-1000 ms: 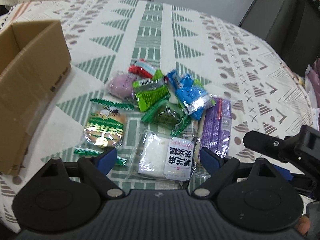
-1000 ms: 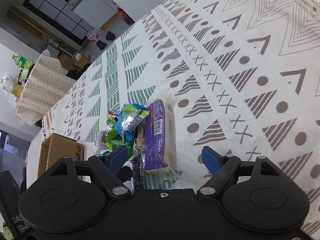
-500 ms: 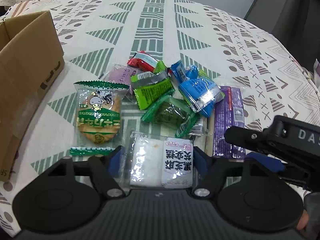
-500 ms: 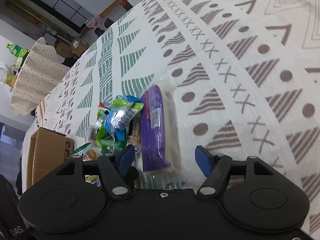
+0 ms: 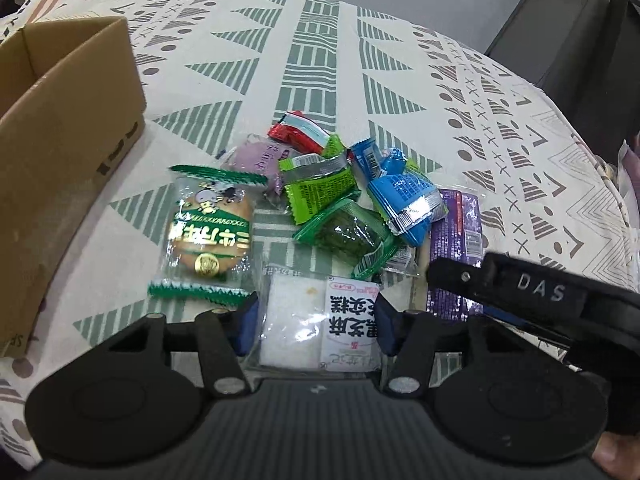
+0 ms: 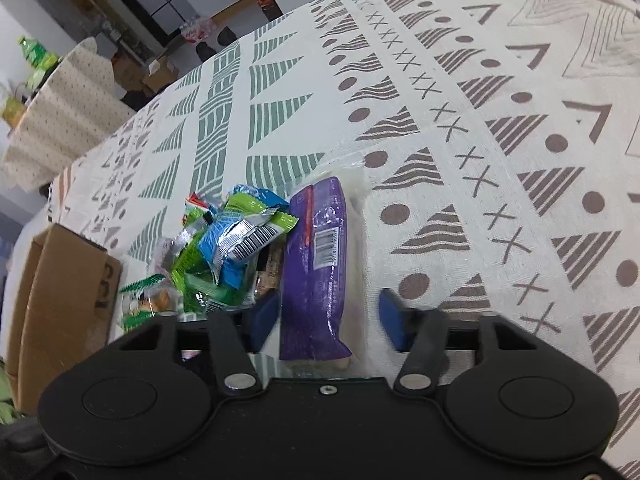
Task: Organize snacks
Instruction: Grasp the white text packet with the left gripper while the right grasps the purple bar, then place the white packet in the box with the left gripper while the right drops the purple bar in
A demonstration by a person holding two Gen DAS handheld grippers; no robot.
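Observation:
A pile of snack packets lies on the patterned tablecloth (image 5: pixel 312 60). My left gripper (image 5: pixel 315 326) has both blue pads pressed against the sides of a white packet with black lettering (image 5: pixel 292 320), which lies flat on the cloth. My right gripper (image 6: pixel 328 314) is open and straddles the near end of a long purple packet (image 6: pixel 320 248). Its left pad touches the wrapper and its right pad stands just clear. Left of the white packet lies a green-edged cookie packet (image 5: pixel 210 236). Behind it are green (image 5: pixel 320 188), blue (image 5: pixel 404 200), red (image 5: pixel 296 130) and lilac (image 5: pixel 256 158) packets.
An open cardboard box (image 5: pixel 60 128) stands at the left of the table, close to the cookie packet. The right gripper's black body crosses the lower right of the left wrist view. A second table with a dotted cloth (image 6: pixel 68 120) and dark furniture (image 5: pixel 592 40) stand beyond the table's edge.
Both grippers moved forward and lower over the pile. The left jaws narrowed onto the white packet. The right jaws narrowed around the purple packet.

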